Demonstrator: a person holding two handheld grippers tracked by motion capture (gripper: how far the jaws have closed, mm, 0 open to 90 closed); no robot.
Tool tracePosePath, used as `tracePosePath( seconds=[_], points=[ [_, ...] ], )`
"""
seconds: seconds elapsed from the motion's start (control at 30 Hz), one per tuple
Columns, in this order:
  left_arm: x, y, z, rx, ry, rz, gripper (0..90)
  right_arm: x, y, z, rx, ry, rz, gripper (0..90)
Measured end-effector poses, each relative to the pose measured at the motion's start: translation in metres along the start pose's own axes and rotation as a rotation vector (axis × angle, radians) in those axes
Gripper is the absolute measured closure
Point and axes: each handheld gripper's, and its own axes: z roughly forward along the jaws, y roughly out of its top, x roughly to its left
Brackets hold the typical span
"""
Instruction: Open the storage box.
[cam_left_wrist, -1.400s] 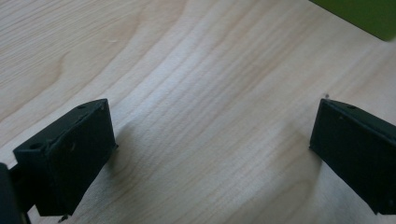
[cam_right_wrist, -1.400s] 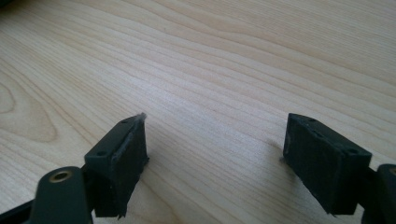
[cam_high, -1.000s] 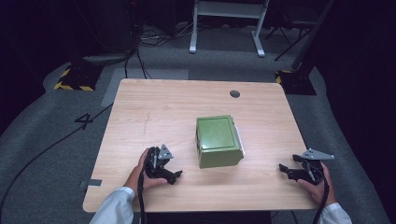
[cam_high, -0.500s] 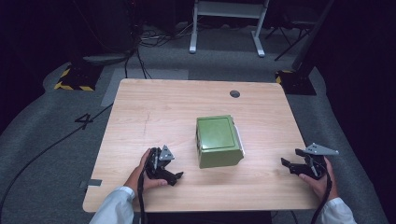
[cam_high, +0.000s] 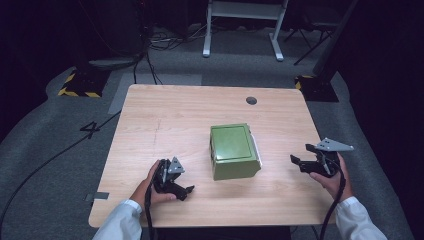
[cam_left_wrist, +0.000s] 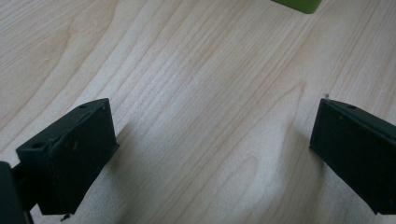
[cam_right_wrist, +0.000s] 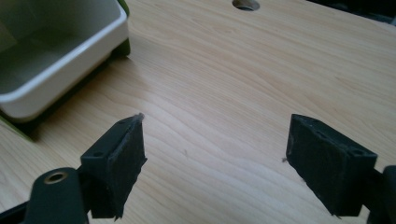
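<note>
Since the frame a second back: right gripper (cam_high: 303, 161) has slid slightly outward toward the bench's right edge; left gripper (cam_high: 176, 186) and the box unmoved.

One green box (cam_high: 233, 150) on the bench (cam_high: 175, 115), a little right of centre and nearer the front edge than the back. It lies tipped on its side: a broad green face is up, and the open mouth, with a white inner liner (cam_right_wrist: 56, 56), faces the right edge. Its long axis runs roughly front to back, skewed slightly.

Two grippers, one per hand. Left one rests on the wood near the front edge, left of the box and apart from it; jaws spread wide, bare wood between them in the left gripper view, a green corner just at the top. Right one sits near the right edge, aimed at the box's open side, jaws spread wide, nothing between them.

One round hole (cam_high: 251, 100) near the back edge.
</note>
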Motion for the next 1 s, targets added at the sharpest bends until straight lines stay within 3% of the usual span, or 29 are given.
tracePosePath(
  seconds=[0.27, 0.63, 1.0],
  points=[
    [0.000, 0.000, 0.000, 0.001, -0.002, 0.002, 0.5, 0.022, 0.020, 0.016, -0.010, 0.060, -0.052, 20.4],
    [0.001, 0.000, 0.000, 0.001, -0.003, 0.004, 0.5, 0.041, 0.041, 0.036, -0.043, 0.139, -0.049, 21.1],
    [0.000, 0.000, 0.000, 0.001, -0.001, 0.003, 0.5, 0.055, 0.053, 0.054, -0.042, 0.202, -0.058, 22.0]
  ],
)
